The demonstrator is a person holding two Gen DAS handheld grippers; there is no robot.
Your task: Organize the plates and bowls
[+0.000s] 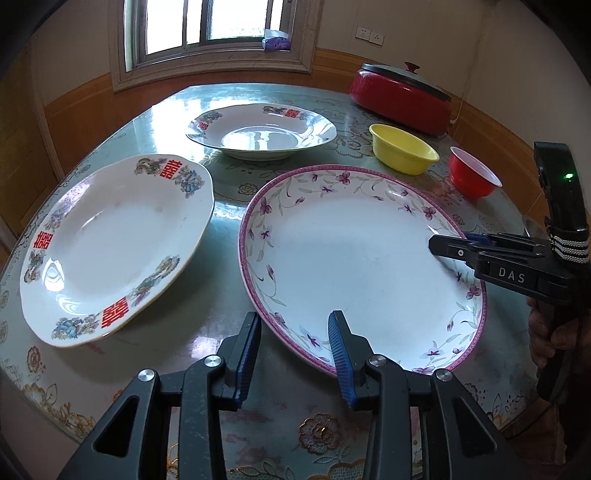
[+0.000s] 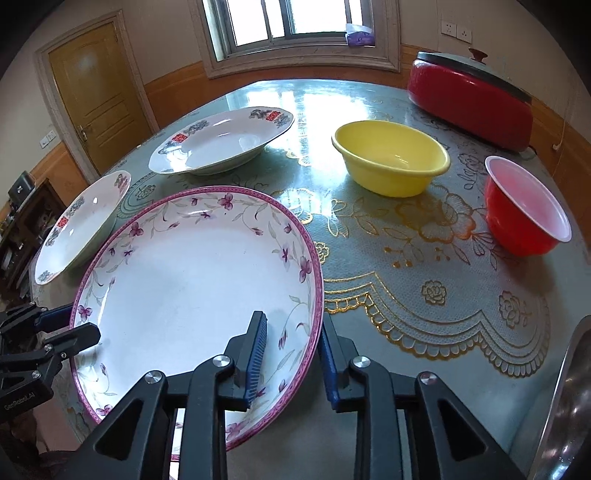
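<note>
Daylight from the window [image 1: 207,22] glares off the glossy table [image 2: 314,99]; fisheye edges bend darkly.

On your right tool [image 1: 448,245], as the left wrist camera shows it, you can read "DAS" in white on its black body. On your left tool [image 2: 79,325], low on its black housing, you can read "GenRobot.AI". Both white plates, the near one [image 1: 110,251] and the far one [image 1: 262,129], carry red double-happiness characters on their rims.
</note>
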